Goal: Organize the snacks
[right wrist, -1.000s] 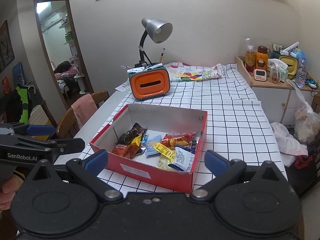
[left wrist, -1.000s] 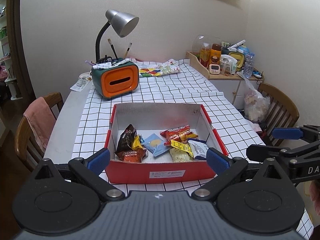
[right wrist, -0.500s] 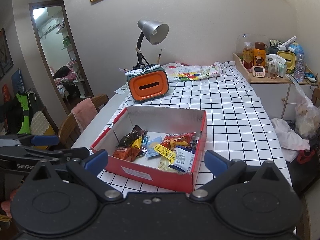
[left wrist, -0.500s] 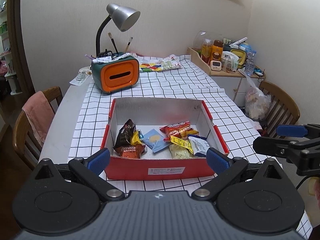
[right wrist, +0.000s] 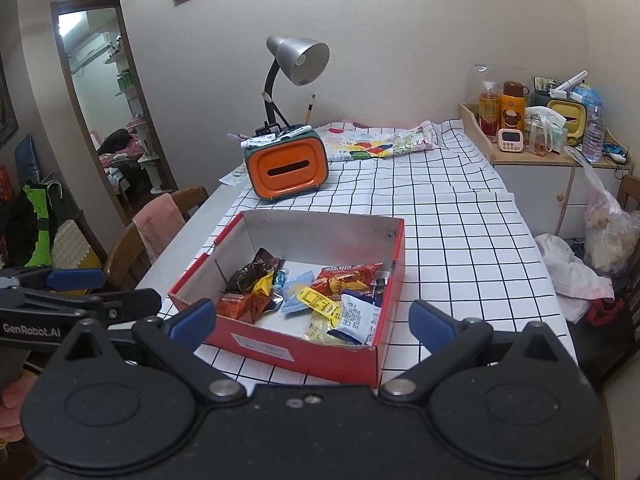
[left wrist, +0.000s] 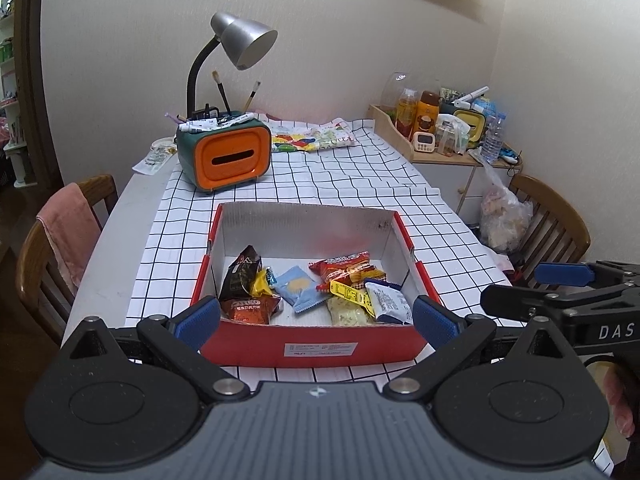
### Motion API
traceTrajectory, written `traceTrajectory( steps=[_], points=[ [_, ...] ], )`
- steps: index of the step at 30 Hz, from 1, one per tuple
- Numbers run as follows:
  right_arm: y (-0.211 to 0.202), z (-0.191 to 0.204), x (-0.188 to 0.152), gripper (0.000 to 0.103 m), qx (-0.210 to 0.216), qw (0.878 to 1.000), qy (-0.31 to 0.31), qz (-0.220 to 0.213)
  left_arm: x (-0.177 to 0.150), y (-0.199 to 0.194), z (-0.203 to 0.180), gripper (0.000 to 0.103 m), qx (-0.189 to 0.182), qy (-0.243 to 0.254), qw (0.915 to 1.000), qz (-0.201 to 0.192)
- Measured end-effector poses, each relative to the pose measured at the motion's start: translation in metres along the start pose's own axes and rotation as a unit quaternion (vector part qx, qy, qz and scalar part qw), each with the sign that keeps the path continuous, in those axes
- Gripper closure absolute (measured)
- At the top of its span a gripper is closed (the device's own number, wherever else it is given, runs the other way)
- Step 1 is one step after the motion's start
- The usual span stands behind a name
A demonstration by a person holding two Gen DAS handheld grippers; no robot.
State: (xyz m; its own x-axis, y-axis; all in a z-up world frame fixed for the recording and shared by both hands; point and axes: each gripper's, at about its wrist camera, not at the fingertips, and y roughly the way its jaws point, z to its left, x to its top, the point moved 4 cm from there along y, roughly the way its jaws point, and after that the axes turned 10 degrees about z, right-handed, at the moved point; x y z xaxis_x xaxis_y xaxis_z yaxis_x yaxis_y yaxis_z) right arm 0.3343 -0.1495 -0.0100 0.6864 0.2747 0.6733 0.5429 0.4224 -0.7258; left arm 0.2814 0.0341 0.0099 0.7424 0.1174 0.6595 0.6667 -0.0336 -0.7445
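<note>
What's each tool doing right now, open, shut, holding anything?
Left tool: open, holding nothing, above the near edge of the red cardboard box of snack packets.
Right tool: open, holding nothing.

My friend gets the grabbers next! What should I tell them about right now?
Left gripper: open, holding nothing, held in front of the box's near wall.
Right gripper: open, holding nothing, held in front of the box's near right corner.
Snacks: all the packets in view lie in a loose pile in the red box on the checked tablecloth; the dark brown packet is on the left, the light blue packet in the middle, the red packet and yellow packet to the right.
Done: snacks are in the box.
Left: maybe tidy the pile; nothing is gripped yet.
</note>
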Motion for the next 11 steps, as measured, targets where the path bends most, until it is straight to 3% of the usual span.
traceTrajectory(
  steps=[11],
  points=[
    [0.008,-0.014,-0.011,0.0,-0.011,1.0,0.016,0.013,-0.004,0.006,0.003,0.0,-0.003,-0.008,0.9999,0.009]
  ],
)
